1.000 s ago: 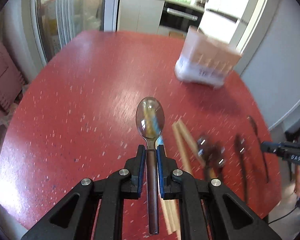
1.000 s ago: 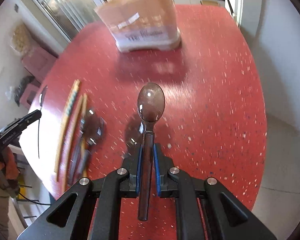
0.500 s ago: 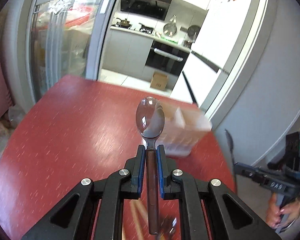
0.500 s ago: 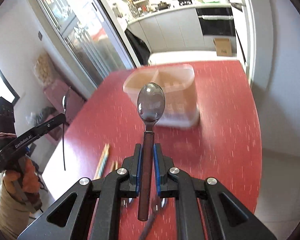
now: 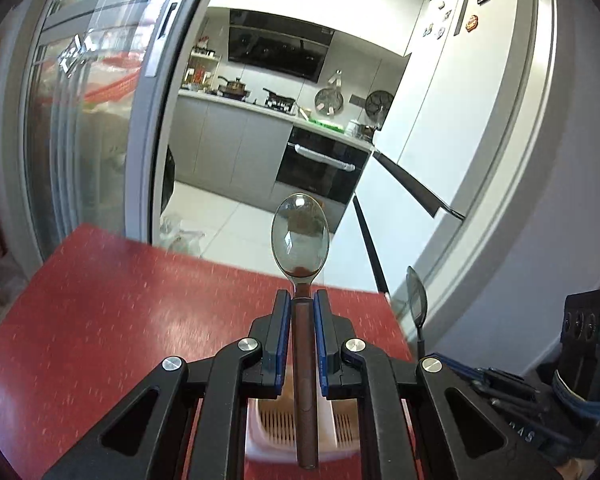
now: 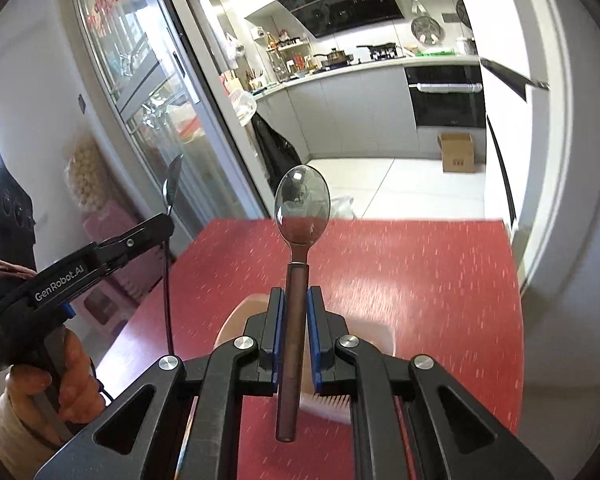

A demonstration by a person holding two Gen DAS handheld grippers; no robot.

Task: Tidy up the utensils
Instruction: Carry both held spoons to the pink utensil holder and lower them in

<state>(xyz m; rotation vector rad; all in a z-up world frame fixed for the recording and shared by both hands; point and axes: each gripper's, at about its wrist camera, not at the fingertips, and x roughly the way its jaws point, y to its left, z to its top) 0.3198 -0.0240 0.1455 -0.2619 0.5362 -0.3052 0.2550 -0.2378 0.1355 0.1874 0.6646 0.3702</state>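
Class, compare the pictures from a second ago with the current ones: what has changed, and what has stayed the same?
Both grippers rose and tilted up: the views swung from the red table and the loose utensils on it to the kitchen beyond, and the utensil holder slid from the far end of the table to just under the jaws. Unchanged: the left gripper stays shut on its spoon, the right gripper on its spoon.

Your left wrist camera looks forward along its fingers (image 5: 282,336), close above the red counter (image 5: 120,320), toward the kitchen. Your right wrist camera sits likewise behind its fingers (image 6: 277,332). Both views share the counter's far edge, the oven (image 5: 320,168) and the doorway.
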